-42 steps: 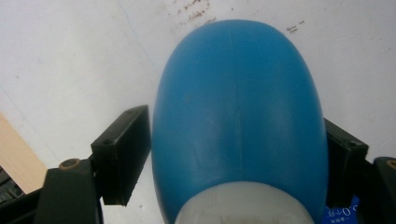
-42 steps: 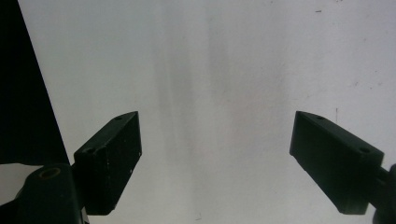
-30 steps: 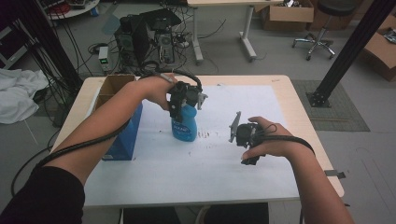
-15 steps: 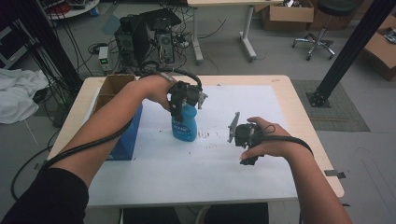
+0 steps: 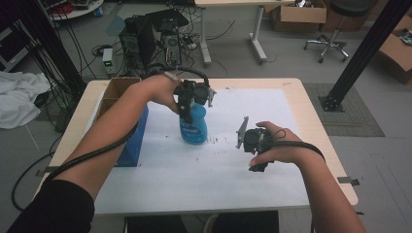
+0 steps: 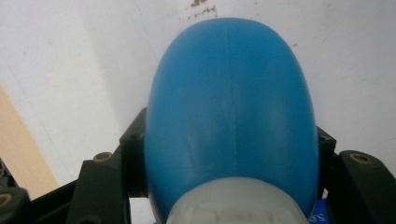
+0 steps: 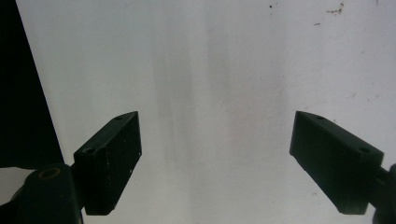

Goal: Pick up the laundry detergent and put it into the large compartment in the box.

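Observation:
A blue plastic bottle [image 5: 193,130] with a white label stands upright on the white sheet, left of the middle. My left gripper [image 5: 190,109] comes down on it from above and is shut on its upper part. In the left gripper view the bottle's rounded blue shoulder [image 6: 229,107] sits squeezed between the two black jaws of the left gripper [image 6: 229,156], with its pale neck at the bottom edge. My right gripper [image 5: 255,163] hovers over the sheet to the bottle's right, apart from it. The jaws of the right gripper [image 7: 215,163] stand wide open over bare white sheet.
An open cardboard box [image 5: 119,92] with a blue side stands at the table's left edge, close to the left forearm. The white sheet [image 5: 194,184] covers most of the wooden table [image 5: 318,126]. Small dark smudges [image 5: 216,141] lie between bottle and right hand.

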`<state>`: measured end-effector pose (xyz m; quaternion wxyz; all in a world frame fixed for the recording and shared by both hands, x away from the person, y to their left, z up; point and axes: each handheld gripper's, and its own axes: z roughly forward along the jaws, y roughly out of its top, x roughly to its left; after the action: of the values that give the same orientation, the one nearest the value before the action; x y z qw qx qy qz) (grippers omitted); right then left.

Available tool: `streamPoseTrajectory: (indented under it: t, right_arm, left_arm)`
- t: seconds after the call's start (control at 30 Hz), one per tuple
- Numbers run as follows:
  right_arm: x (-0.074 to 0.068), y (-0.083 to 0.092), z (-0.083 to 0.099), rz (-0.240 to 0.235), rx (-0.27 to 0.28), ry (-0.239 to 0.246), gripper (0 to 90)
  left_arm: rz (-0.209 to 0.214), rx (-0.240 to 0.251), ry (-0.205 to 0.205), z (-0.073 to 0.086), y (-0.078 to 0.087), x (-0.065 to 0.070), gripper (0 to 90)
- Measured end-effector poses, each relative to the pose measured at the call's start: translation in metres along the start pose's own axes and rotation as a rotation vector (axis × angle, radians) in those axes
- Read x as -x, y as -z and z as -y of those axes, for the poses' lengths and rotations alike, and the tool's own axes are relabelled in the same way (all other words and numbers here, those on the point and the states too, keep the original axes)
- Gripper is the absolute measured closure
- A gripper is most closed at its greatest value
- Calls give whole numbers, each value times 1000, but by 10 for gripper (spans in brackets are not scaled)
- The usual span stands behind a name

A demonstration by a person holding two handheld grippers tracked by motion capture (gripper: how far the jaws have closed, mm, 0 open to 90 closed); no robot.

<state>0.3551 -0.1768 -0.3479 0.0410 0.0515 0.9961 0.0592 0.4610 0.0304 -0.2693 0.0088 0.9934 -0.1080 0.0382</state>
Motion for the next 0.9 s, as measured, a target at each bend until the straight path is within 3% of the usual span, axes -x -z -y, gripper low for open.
streamPoseTrajectory:
  t: [0.1, 0.17, 0.3, 0.5, 0.53, 0.57, 0.63, 0.7, 0.77, 0.8, 0.83, 0.87, 0.9]
  right_arm:
    - [0, 2, -1, 4, 3, 11, 169]
    - [1, 3, -1, 6, 4, 12, 169]
    - [6, 5, 0, 18, 17, 14, 168]
    - [13, 5, 2, 15, 40, 19, 169]
    - [15, 5, 2, 12, 45, 27, 168]
    - [15, 5, 2, 12, 45, 27, 168]
    - [16, 5, 0, 12, 52, 40, 169]
    - [17, 5, -2, 18, 53, 49, 168]
    - [18, 5, -4, 15, 63, 53, 169]
    - [18, 5, -4, 15, 63, 53, 169]
    - [19, 5, -6, 18, 67, 62, 168]
    - [19, 5, -7, 18, 69, 64, 168]
    - [19, 5, -7, 18, 71, 70, 168]
  left_arm:
    - [-4, -11, 62, 3, 22, 5, 388]
    - [-2, -17, 78, 4, 28, 8, 388]
    - [33, -30, 152, 8, 42, 13, 388]
    - [56, -63, 307, 16, 64, 22, 388]
    - [64, -70, 358, 20, 72, 24, 387]
    - [64, -70, 358, 20, 72, 24, 387]
    - [78, -53, 442, 29, 81, 24, 387]
    - [71, -49, 485, 35, 89, 26, 387]
    - [63, -51, 577, 43, 101, 30, 387]
    - [63, -51, 577, 43, 101, 30, 387]
    - [61, -59, 604, 45, 104, 32, 387]
    - [62, -68, 642, 46, 107, 32, 387]
    - [33, -80, 734, 51, 117, 35, 387]
